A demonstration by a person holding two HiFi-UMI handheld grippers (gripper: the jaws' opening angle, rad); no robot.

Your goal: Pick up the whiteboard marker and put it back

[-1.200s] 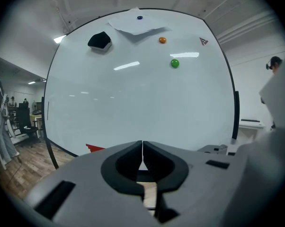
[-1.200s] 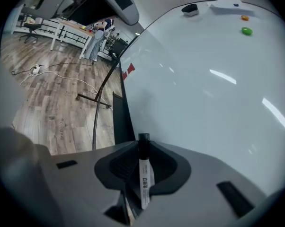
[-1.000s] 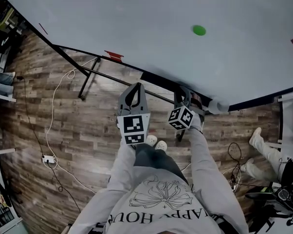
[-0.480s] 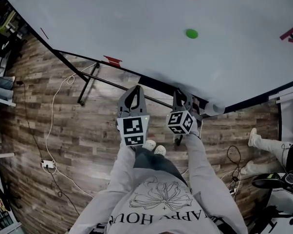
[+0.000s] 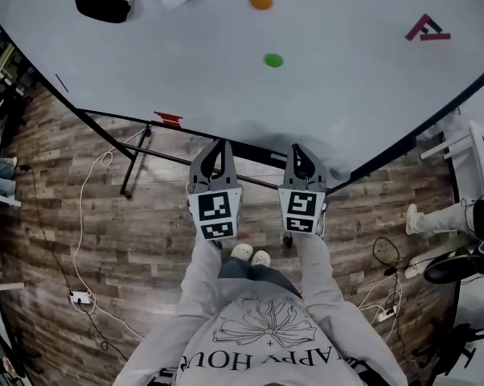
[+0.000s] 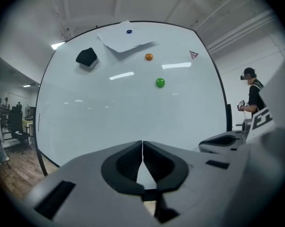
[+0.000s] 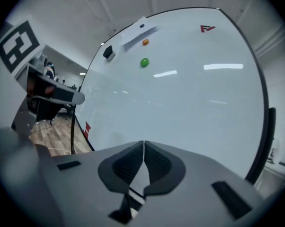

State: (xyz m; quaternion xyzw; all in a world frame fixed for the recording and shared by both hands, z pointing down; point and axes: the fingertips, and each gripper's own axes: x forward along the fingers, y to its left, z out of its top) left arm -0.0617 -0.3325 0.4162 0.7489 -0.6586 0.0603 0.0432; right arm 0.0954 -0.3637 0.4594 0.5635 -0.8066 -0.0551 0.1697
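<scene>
Whiteboard (image 5: 226, 79) ahead; left tongs (image 6: 142, 144) closed empty, right tongs (image 7: 143, 144) just closed empty.

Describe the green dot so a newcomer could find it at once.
Look at the big whiteboard. Two round dots sit in its upper half. The green dot is the lower one, beneath the orange dot.

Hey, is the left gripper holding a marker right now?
No, the left gripper has its jaws closed together with nothing between them.
</scene>
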